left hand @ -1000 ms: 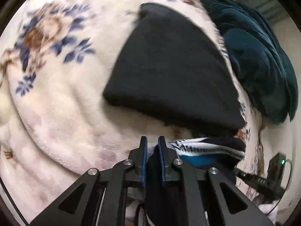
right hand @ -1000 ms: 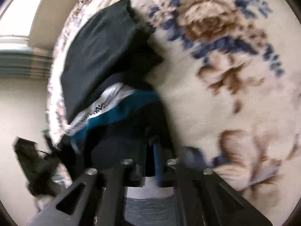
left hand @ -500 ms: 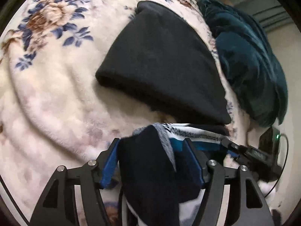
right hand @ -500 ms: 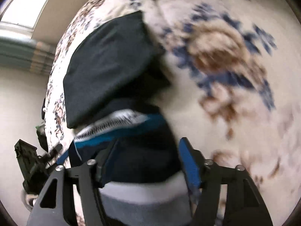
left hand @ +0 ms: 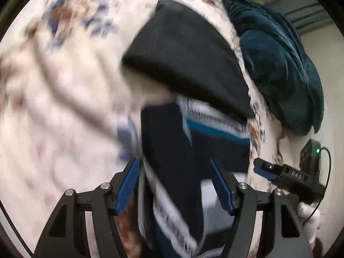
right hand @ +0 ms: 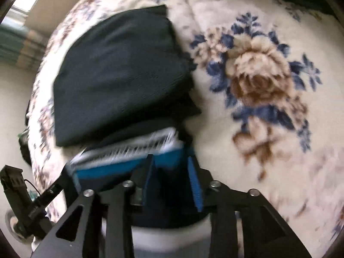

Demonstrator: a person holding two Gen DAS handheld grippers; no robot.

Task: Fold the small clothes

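Bedding fills both wrist views: one cream floral blanket (right hand: 268, 111), printed with blue and brown roses, serves as the work surface. One black folded garment (right hand: 120, 75) lies on it, its near edge overlapping the small navy garment (left hand: 172, 150), which carries a white patterned band and a teal stripe. One dark teal blanket (left hand: 279, 64) is bunched at the far edge of the floral blanket, beside the black garment. The small navy garment lies just in front of both grippers, partly tucked under the black one. Left gripper (left hand: 174, 185): jaws spread wide, navy cloth lying between them, the blue pads not pressing on it. Right gripper (right hand: 172, 182): jaws closing, navy cloth between them; pads not seen to pinch it. In the left wrist view the right gripper appears at the right, with a white-gloved hand (left hand: 309, 215) behind it. No containers in view; motion blur softens much of the blanket.
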